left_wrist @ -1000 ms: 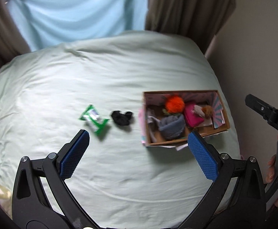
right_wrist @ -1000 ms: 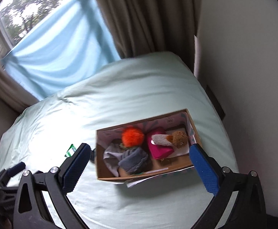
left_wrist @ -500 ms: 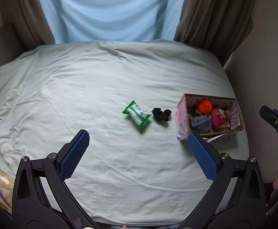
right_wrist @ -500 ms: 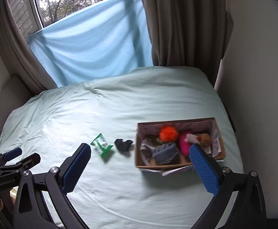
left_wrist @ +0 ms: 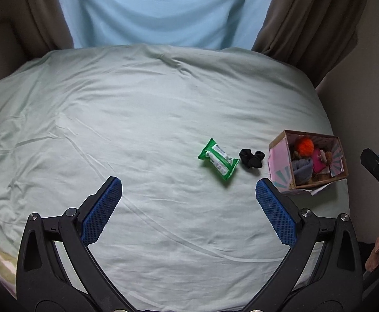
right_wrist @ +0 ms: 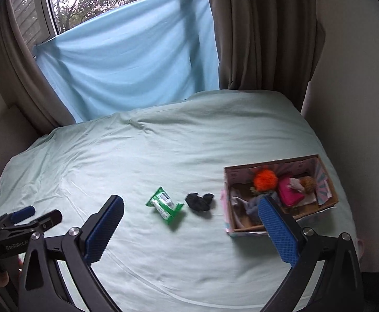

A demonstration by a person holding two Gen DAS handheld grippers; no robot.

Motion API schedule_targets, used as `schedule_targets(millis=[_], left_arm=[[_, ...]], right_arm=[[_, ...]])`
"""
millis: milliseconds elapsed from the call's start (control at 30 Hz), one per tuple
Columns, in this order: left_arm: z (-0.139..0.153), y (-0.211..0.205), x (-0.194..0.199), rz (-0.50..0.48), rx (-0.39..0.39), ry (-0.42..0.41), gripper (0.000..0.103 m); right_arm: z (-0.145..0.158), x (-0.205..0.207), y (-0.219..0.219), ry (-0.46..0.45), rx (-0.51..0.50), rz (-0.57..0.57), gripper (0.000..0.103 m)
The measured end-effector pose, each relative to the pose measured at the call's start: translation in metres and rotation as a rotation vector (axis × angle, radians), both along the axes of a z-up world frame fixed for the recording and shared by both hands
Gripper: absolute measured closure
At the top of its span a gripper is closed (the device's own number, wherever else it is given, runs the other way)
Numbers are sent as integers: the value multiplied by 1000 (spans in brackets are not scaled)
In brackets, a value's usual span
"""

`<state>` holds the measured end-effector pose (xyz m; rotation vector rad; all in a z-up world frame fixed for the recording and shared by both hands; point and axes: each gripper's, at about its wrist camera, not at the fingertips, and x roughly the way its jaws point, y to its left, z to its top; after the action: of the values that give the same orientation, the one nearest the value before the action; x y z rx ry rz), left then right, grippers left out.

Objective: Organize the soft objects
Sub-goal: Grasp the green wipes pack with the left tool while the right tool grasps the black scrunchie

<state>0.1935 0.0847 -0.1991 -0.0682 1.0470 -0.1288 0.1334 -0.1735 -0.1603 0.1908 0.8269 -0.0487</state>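
Note:
A cardboard box (left_wrist: pixel 341 150) (right_wrist: pixel 328 196) sits on the bed at the right, holding an orange pompom (left_wrist: pixel 304 145) (right_wrist: pixel 265 180), a pink item (right_wrist: pixel 289 193), a small brown plush (right_wrist: pixel 306 184) and grey cloth (left_wrist: pixel 302 169). A black scrunchie (left_wrist: pixel 251 158) (right_wrist: pixel 199 201) and a green wipes pack (left_wrist: pixel 218 159) (right_wrist: pixel 164 205) lie on the sheet left of the box. My left gripper (left_wrist: pixel 188 209) is open and empty, held above the bed, well short of them. My right gripper (right_wrist: pixel 193 227) is open and empty, likewise held back.
The pale green bed sheet (left_wrist: pixel 127 119) (right_wrist: pixel 179 140) spreads wide to the left. A blue cloth (right_wrist: pixel 127 59) and brown curtains (right_wrist: pixel 262 31) hang behind. A wall (right_wrist: pixel 353 78) runs along the bed's right edge. The other gripper shows at each view's edge.
Both grippers have pulled back and up from the box, so the whole bed now shows. The scrunchie, wipes pack and box have not moved. Both stay open.

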Motion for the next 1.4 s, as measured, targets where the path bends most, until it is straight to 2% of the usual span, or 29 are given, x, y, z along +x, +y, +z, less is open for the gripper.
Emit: schedule_targets(millis=[267, 300, 433, 633, 800, 933, 1200, 1400], left_arm=[[-56, -4, 56, 30, -151, 108, 0], [-61, -6, 60, 36, -171, 97, 1], [-98, -21, 86, 67, -212, 170, 1], [-151, -41, 119, 99, -244, 278, 1], [-200, -54, 144, 133, -249, 357, 2], [-231, -57, 156, 170, -273, 406, 2], [-273, -73, 178, 188, -290, 471, 2], [-296, -96, 189, 167, -295, 508, 3]], right_arm=[[-37, 46, 16, 27, 52, -23, 0], [-44, 53, 17, 36, 53, -28, 0], [-75, 75, 19, 72, 55, -53, 0], [-126, 106, 9, 139, 73, -98, 0], [-180, 124, -2, 218, 152, -146, 4], [-209, 136, -9, 252, 192, -180, 4], [-258, 149, -9, 298, 154, -204, 5], [-280, 159, 12, 286, 70, -115, 14]])
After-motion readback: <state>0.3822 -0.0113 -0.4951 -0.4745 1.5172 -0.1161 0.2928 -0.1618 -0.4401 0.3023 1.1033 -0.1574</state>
